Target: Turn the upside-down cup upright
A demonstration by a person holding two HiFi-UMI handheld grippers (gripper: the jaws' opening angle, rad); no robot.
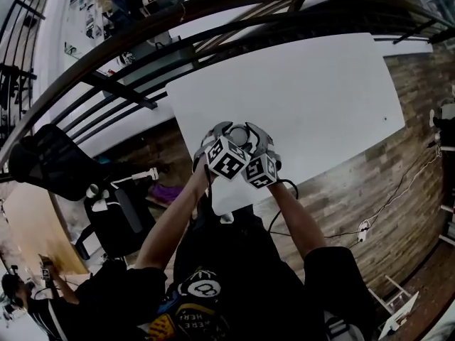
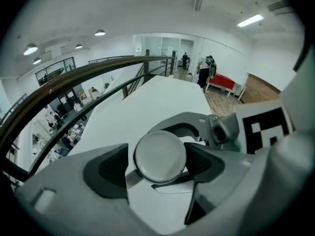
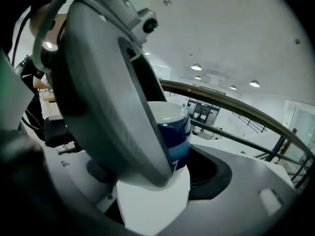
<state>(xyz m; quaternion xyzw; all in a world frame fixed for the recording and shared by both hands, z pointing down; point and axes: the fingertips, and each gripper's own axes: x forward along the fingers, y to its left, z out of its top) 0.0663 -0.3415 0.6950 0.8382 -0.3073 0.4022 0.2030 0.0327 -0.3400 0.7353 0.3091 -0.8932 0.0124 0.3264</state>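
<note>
Table: white rectangular tabletop [image 1: 306, 91] on a brown wood-plank floor [image 1: 370, 190].
Left gripper: grey two-jaw gripper [image 1: 219, 135] with a black-and-white marker cube, over the table's near edge.
Right gripper: matching grey gripper [image 1: 260, 142], just beside the left.
Cup: small round pale-topped cup [image 1: 240, 135], between both grippers.
Railing: dark curved rail [image 1: 142, 30], beyond the table.

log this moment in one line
cup: upside down on table | left hand-held gripper: open around cup | right hand-held gripper: open, at cup
</note>
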